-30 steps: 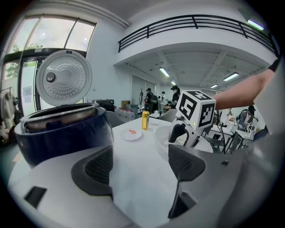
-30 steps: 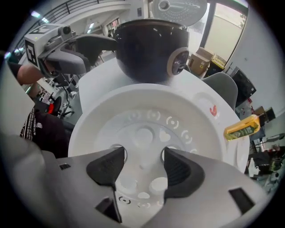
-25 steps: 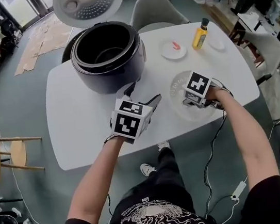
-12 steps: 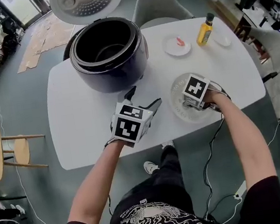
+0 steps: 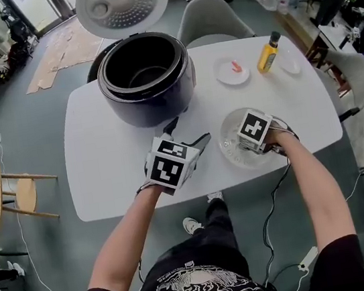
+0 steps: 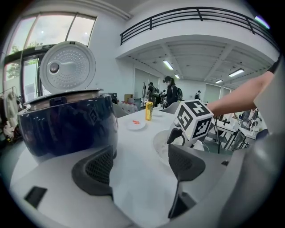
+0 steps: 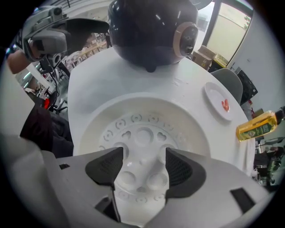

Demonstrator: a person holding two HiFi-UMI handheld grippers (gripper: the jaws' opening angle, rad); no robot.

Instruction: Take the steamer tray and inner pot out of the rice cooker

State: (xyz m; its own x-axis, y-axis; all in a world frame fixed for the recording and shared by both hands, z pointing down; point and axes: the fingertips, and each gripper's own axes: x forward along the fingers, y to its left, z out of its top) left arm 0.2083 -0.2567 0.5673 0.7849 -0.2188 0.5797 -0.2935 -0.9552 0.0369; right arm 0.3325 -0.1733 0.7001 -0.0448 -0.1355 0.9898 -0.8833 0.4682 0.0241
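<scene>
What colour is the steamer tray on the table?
The steamer tray is white, moulded with circles and hearts; right gripper view shows it best.

You're in a black short-sleeved tee (image 5: 207,266) with a big white swirly print on the front, plus dark trousers (image 5: 213,238) and light sneakers (image 5: 192,224). The left gripper (image 5: 186,130) and right gripper (image 5: 248,141) both have pale grey shells, black mesh-textured pads (image 6: 98,167) and a white cube (image 5: 168,165) of black square markers. A thin black cable (image 5: 270,201) hangs off the right one.
</scene>
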